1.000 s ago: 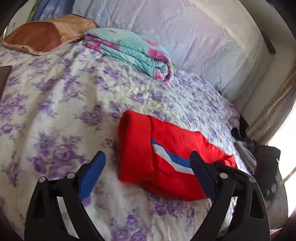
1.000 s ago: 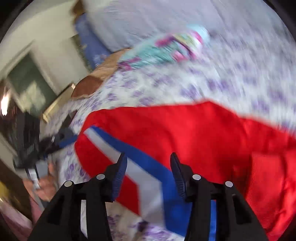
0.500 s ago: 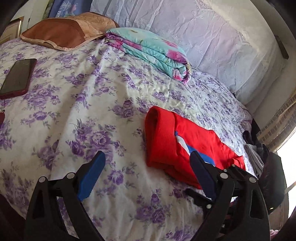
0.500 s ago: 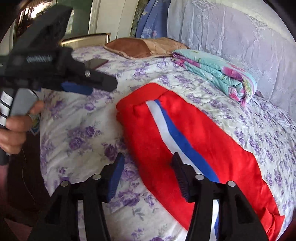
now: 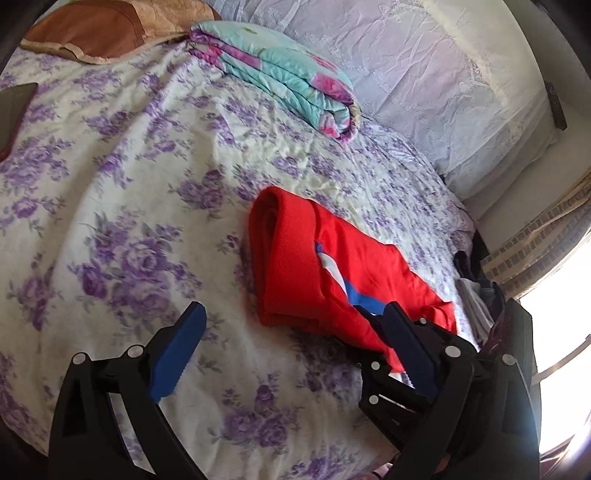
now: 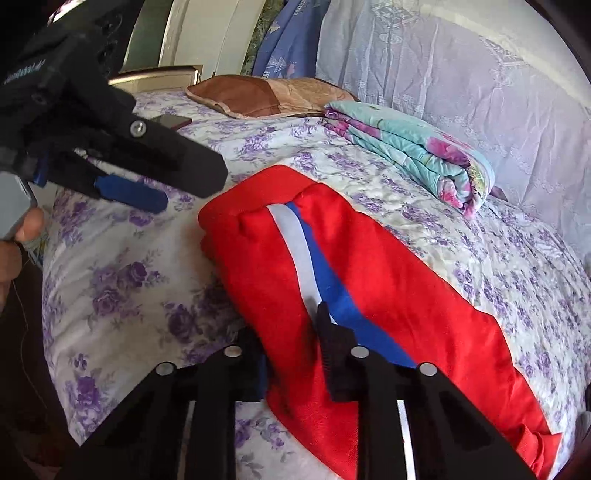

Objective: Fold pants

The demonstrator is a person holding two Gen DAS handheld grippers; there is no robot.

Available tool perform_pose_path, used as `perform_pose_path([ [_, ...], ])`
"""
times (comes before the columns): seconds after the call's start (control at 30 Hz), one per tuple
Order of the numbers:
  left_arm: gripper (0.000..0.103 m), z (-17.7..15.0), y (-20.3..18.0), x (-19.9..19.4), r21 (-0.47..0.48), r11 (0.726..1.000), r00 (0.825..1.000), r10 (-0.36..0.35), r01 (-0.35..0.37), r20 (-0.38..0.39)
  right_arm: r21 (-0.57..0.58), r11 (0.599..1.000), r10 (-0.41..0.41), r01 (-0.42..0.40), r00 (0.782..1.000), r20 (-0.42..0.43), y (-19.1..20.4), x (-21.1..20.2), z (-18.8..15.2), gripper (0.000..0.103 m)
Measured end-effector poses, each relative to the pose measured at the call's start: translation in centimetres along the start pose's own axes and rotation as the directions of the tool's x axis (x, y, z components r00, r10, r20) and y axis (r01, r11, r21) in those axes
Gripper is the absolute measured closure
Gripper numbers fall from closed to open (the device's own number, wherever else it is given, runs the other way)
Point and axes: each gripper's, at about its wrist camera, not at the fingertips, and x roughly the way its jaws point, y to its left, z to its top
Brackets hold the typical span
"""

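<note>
The red pants [image 5: 314, 273] with a white and blue stripe lie folded on the floral bedspread; they also show in the right wrist view [image 6: 369, 280]. My left gripper [image 5: 291, 354] is open and empty above the bed, just short of the pants' near edge. My right gripper [image 6: 291, 339] has closed on the near edge of the pants, with red cloth between its fingers [image 6: 336, 354]. The left gripper also shows in the right wrist view [image 6: 162, 184], held above the bed to the left of the pants.
A folded teal and pink quilt [image 5: 284, 74] and a brown pillow [image 5: 99, 33] lie at the head of the bed. A dark phone [image 5: 14, 110] lies at the left. Dark clothes [image 5: 480, 288] sit off the bed's right edge by a bright window.
My right gripper moved in over the pants' near edge and closed on the cloth. My left gripper drew closer to the pants and stayed open.
</note>
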Motion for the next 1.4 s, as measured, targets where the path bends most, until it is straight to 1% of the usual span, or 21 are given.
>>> perform_pose_path([
  [0.1,0.008,0.0,-0.5,0.3,0.003,1.0,0.999,-0.03,0.03,-0.017,0.034,0.999,0.013,-0.014,1.0,0.013,-0.5,-0.1,0.1,0.087],
  [0.2,0.008,0.1,-0.6,1.0,-0.018,0.996,0.995,-0.088,0.088,-0.05,0.067,0.997,0.029,-0.031,0.999,0.031,-0.9,-0.2,0.0,0.088],
  [0.3,0.008,0.2,-0.2,2.1,-0.081,0.986,0.984,-0.154,0.147,-0.09,0.114,0.992,0.048,-0.055,0.997,0.056,-1.5,-0.5,-0.1,0.089],
  [0.4,0.008,0.6,0.1,3.0,-0.131,0.972,0.972,-0.208,0.194,-0.108,0.133,0.989,0.059,-0.069,0.995,0.075,-1.8,-0.7,-0.2,0.089],
  [0.47,0.007,0.9,0.2,3.7,-0.163,0.955,0.955,-0.271,0.249,-0.124,0.134,0.988,0.061,-0.071,0.995,0.079,-1.8,-0.8,-0.3,0.09],
  [0.53,0.007,1.4,0.4,4.5,-0.202,0.943,0.947,-0.292,0.263,-0.132,0.141,0.987,0.067,-0.078,0.994,0.085,-1.9,-0.8,-0.3,0.09],
  [0.63,0.007,1.9,0.8,5.3,-0.252,0.931,0.941,-0.306,0.264,-0.146,0.145,0.986,0.069,-0.082,0.994,0.09,-1.8,-0.9,-0.3,0.09],
  [0.73,0.007,2.4,0.6,5.7,-0.262,0.93,0.938,-0.306,0.257,-0.165,0.145,0.986,0.071,-0.084,0.993,0.093,-1.9,-0.9,-0.3,0.09],
  [0.83,0.009,3.1,0.2,6.0,-0.238,0.933,0.932,-0.316,0.27,-0.179,0.118,0.99,0.069,-0.079,0.994,0.084,-1.6,-0.7,-0.4,0.089],
  [0.87,0.015,3.3,0.0,5.9,-0.224,0.934,0.931,-0.318,0.276,-0.178,0.105,0.992,0.058,-0.066,0.995,0.081,-1.5,-0.7,-0.5,0.085],
  [0.9,0.023,3.5,-0.2,5.6,-0.204,0.94,0.934,-0.31,0.273,-0.177,0.1,0.994,0.027,-0.035,0.996,0.082,-1.4,-0.9,-0.5,0.071],
  [0.93,0.025,3.8,-0.4,5.3,-0.179,0.945,0.937,-0.303,0.272,-0.174,0.091,0.996,0.001,-0.01,0.995,0.095,-1.2,-1.4,-0.5,0.064],
  [0.97,0.029,4.0,-0.5,5.0,-0.166,0.945,0.936,-0.308,0.28,-0.172,0.075,0.997,-0.014,0.004,0.993,0.121,-1.0,-2.1,-0.4,0.058],
  [1.0,0.033,4.2,-0.6,4.6,-0.154,0.944,0.933,-0.317,0.292,-0.172,0.044,0.999,-0.03,0.023,0.987,0.157,-0.5,-2.8,-0.1,0.057],
  [1.03,0.034,4.5,-0.7,4.5,-0.146,0.942,0.93,-0.324,0.301,-0.172,0.006,0.999,-0.049,0.049,0.981,0.186,0.2,-3.4,0.3,0.055],
  [1.1,0.034,4.7,-0.8,4.3,-0.141,0.937,0.923,-0.341,0.319,-0.178,-0.077,0.99,-0.094,0.114,0.969,0.229,1.9,-3.8,0.9,0.047],
  [1.2,0.034,5.1,-1.0,4.3,-0.141,0.93,0.912,-0.362,0.339,-0.192,-0.192,0.954,-0.186,0.231,0.956,0.227,4.0,-1.8,1.7,0.046],
  [1.27,0.034,5.2,-1.0,4.4,-0.146,0.926,0.907,-0.372,0.348,-0.199,-0.226,0.94,-0.211,0.257,0.955,0.207,4.7,-0.4,2.2,0.046],
  [1.33,0.034,5.3,-1.0,4.5,-0.151,0.921,0.901,-0.384,0.358,-0.204,-0.226,0.934,-0.234,0.275,0.953,0.192,4.8,1.0,2.6,0.046],
  [1.37,0.034,5.3,-1.0,4.5,-0.147,0.921,0.9,-0.384,0.36,-0.206,-0.225,0.931,-0.248,0.287,0.951,0.187,4.8,1.5,2.6,0.051],
  [1.4,0.034,5.3,-0.9,4.4,-0.144,0.924,0.902,-0.379,0.355,-0.209,-0.219,0.93,-0.257,0.294,0.949,0.181,4.6,1.9,2.6,0.069],
])
